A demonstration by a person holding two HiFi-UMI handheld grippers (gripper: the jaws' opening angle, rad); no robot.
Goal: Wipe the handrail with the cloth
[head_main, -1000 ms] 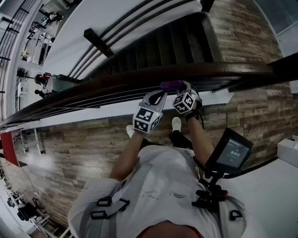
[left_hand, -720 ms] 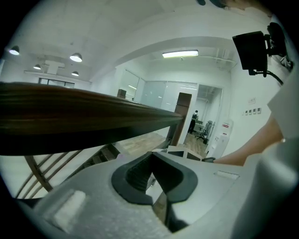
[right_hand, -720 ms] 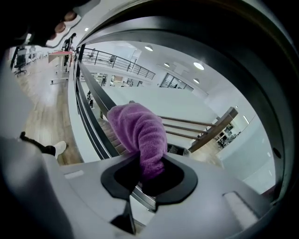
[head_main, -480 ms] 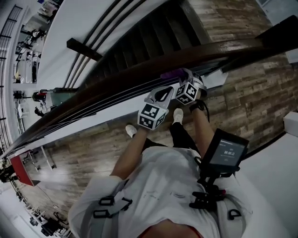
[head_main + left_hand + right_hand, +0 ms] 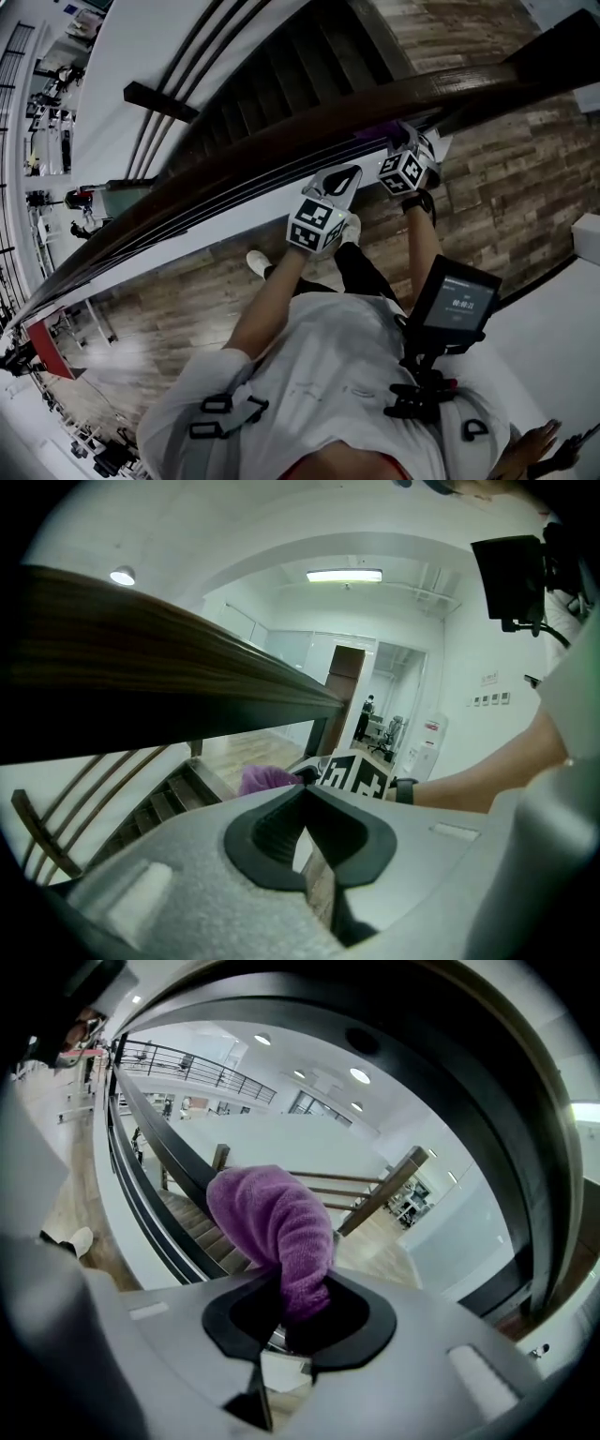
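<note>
The dark wooden handrail (image 5: 281,141) runs from lower left to upper right across the head view. My right gripper (image 5: 401,150) is shut on a purple cloth (image 5: 380,132), which lies against the rail's near side. In the right gripper view the cloth (image 5: 274,1221) bulges out of the right gripper (image 5: 298,1314), with the handrail (image 5: 487,1063) arching close overhead. My left gripper (image 5: 339,184) hovers just below the rail, left of the right one, shut and holding nothing. In the left gripper view, the left gripper (image 5: 302,799) points along the handrail (image 5: 141,682) toward the cloth (image 5: 265,779).
Beyond the rail a dark staircase (image 5: 281,84) drops away, with thin lower rails (image 5: 216,202) under the handrail. Wood plank floor (image 5: 178,291) and the person's white shoes (image 5: 255,262) lie below. A screen (image 5: 457,304) is mounted at the chest. A hand (image 5: 530,442) shows at the bottom right.
Both grippers have slid to the right along the handrail, the right one carrying the cloth toward the upper right. The head view has tilted, so the rail now slants more steeply.
</note>
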